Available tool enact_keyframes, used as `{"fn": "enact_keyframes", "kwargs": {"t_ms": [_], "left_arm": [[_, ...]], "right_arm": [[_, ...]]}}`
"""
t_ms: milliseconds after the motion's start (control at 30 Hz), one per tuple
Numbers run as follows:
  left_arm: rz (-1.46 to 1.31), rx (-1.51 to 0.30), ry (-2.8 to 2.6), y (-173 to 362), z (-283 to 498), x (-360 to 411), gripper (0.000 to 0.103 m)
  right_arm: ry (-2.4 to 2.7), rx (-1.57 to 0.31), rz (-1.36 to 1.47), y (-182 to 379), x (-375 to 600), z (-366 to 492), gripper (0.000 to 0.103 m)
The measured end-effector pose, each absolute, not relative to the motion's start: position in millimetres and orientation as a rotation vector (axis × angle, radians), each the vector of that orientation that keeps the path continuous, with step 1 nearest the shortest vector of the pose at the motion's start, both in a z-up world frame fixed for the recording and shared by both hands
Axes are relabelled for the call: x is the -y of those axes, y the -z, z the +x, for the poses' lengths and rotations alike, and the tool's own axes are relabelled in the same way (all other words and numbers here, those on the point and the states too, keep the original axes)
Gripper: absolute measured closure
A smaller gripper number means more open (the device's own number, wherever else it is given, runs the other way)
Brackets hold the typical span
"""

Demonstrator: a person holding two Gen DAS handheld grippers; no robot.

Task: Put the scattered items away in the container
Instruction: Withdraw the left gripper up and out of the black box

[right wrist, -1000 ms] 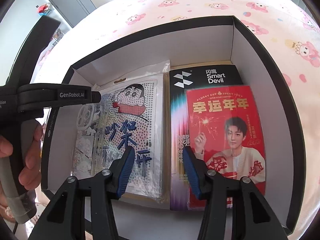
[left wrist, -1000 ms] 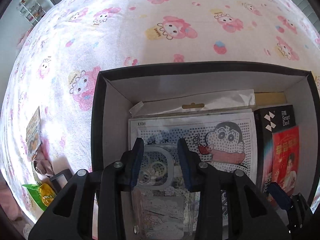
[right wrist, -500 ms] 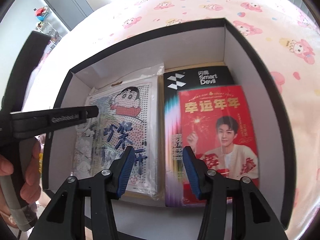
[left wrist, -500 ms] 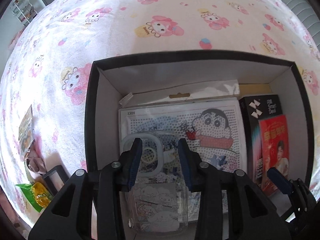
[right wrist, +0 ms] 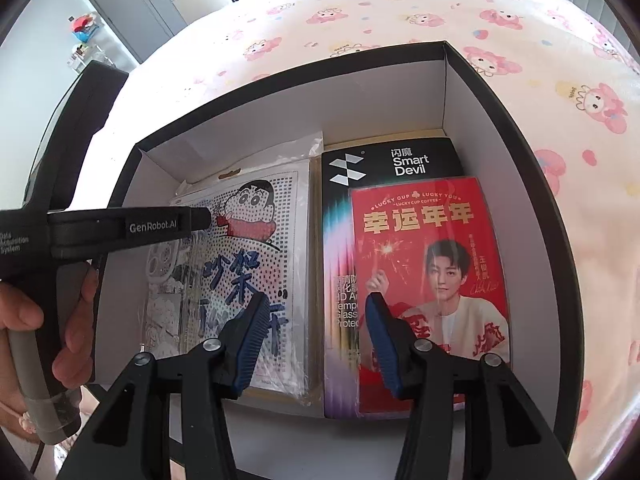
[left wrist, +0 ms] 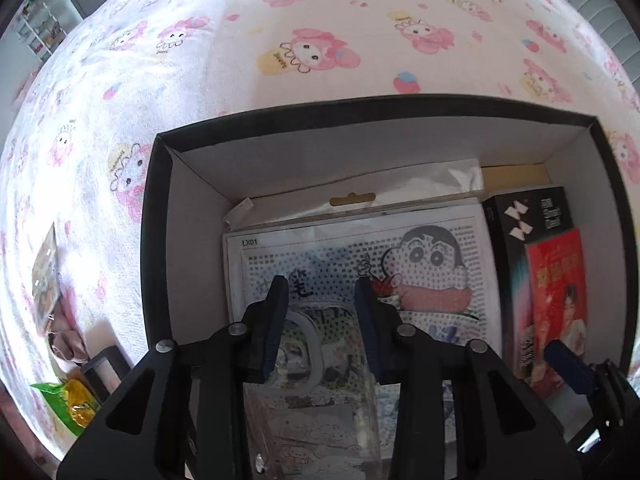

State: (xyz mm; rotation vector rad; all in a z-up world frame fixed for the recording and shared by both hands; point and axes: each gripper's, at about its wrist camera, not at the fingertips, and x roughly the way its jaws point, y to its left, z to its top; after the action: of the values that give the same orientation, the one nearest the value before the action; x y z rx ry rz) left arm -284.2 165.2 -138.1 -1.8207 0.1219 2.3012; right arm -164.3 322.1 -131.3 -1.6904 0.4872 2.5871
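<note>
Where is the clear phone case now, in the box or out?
In: the clear phone case lies on the bead-art pack inside the black box.

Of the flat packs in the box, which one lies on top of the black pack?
The red card with the portrait; the cartoon bead pack lies beside the black pack.

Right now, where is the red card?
In the right wrist view, the red card lies atop the black Smart Devil package, against the box's right wall.
</note>
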Motion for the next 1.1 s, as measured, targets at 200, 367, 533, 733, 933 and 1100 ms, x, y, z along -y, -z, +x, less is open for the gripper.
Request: {"fn": "enact_keyframes", "kwargs": {"t_ms": [200, 367, 533, 733, 933, 1100], "left_arm": [[-1.629, 0.002, -2.36, 93.8, -243.0, -142.9, 0.067], [-1.41, 0.059, -2.394, 50.5, -188.9, -118.8, 0.058], [-1.36, 0.155, -2.386, 31.3, -138.3, -96.1, 0.058], [-1.286, 0.2, -2.432, 12.0, -86.7, -77.9, 0.058], [-1.238, 0.215, -2.478, -3.3, -48.5, -47.2, 0.057], [-1.216, 0.174, -2.485, -2.7, -28.4, -33.7, 0.056]], "right_arm": [[-2.596, -0.452, -1.689, 131.5, -324.0, -164.9, 0.057], [-2.66, -0.404, -1.696, 117.0, -311.1, -153.1, 0.057], [-2.769, -0.313, -1.679, 82.6, -297.1, -128.7, 0.057], [-2.889, -0.276, -1.624, 42.9, -255.3, -83.8, 0.057], [-2.923, -0.358, -1.53, 23.0, -233.9, -44.2, 0.042], [-2.928, -0.378, -1.484, 19.8, -209.7, -29.7, 0.042]]}}
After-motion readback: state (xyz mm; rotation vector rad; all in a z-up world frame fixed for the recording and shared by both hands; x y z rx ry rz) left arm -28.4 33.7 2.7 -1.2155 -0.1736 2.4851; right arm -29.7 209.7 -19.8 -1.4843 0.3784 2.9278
